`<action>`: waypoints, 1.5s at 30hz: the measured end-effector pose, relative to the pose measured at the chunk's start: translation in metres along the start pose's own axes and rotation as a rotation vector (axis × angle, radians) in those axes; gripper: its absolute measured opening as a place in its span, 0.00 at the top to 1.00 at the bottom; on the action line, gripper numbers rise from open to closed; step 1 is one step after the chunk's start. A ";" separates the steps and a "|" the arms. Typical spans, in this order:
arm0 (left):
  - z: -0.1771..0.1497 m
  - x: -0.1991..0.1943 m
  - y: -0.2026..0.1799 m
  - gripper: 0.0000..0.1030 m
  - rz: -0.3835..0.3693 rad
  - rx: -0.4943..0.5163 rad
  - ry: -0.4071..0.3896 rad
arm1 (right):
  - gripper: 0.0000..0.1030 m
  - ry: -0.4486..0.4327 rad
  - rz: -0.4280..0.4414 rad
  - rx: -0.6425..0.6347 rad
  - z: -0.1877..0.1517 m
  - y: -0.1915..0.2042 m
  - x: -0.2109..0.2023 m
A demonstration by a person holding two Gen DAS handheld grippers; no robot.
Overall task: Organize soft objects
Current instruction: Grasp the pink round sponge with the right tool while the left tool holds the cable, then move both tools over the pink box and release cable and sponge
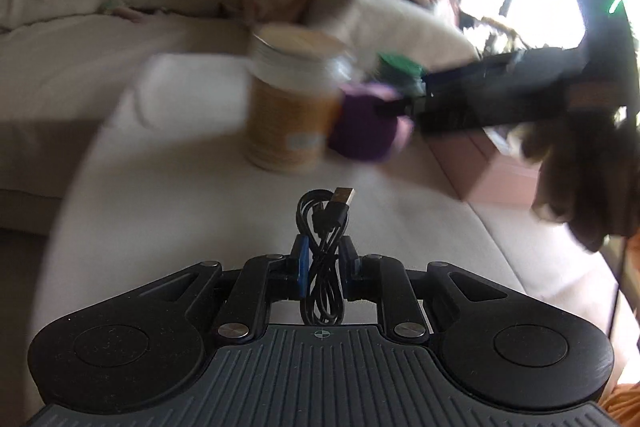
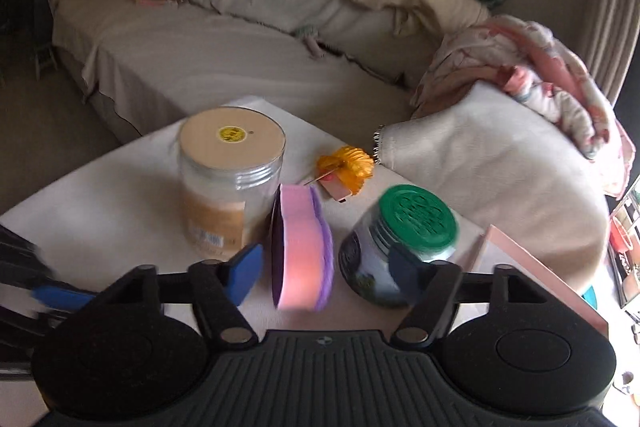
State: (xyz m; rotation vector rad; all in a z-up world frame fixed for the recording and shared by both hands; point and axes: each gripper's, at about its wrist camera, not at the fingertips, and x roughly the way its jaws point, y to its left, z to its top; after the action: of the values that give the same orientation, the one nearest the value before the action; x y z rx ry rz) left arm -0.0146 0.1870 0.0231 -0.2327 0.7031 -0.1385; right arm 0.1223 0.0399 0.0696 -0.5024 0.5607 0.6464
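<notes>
Pink-and-purple foam, a sponge (image 2: 302,247) standing on edge on the cloth-covered table (image 2: 100,211), was framed between the spread fingers of the right gripper (image 2: 324,261), with a wood-lidded jar (image 2: 230,183) at ten o'clock and a green-capped jar (image 2: 400,247) at three. A coiled black cable (image 1: 325,259) was clamped in the left gripper (image 1: 324,259). The sponge pickup was judged under way; closing squarely on its faces would be needed next.
</notes>
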 end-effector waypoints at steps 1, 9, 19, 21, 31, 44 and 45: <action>0.005 -0.004 0.008 0.82 0.017 -0.008 -0.018 | 0.39 0.016 -0.002 -0.012 0.003 0.003 0.009; 0.092 -0.034 0.048 0.82 0.182 0.041 -0.233 | 0.68 0.022 0.020 0.031 0.022 -0.009 0.008; 0.209 -0.027 -0.068 0.82 -0.098 0.225 -0.373 | 0.68 -0.256 -0.167 0.233 0.046 -0.129 -0.115; 0.222 -0.010 -0.095 0.82 -0.187 0.249 -0.346 | 0.68 -0.247 -0.199 0.291 0.038 -0.155 -0.126; 0.201 0.126 -0.147 0.80 -0.448 0.051 0.100 | 0.50 0.011 -0.093 0.524 -0.050 -0.217 -0.089; 0.267 0.129 -0.014 0.80 -0.095 0.016 0.185 | 0.37 -0.018 -0.147 0.543 -0.040 -0.216 -0.088; 0.267 0.137 -0.007 0.80 -0.057 0.042 0.220 | 0.36 -0.024 -0.138 0.535 -0.034 -0.214 -0.086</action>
State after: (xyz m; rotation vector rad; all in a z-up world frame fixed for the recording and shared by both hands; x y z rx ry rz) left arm 0.2632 0.1964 0.1368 -0.1986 0.9119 -0.2358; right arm 0.1988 -0.1640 0.1525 -0.0295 0.6421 0.3485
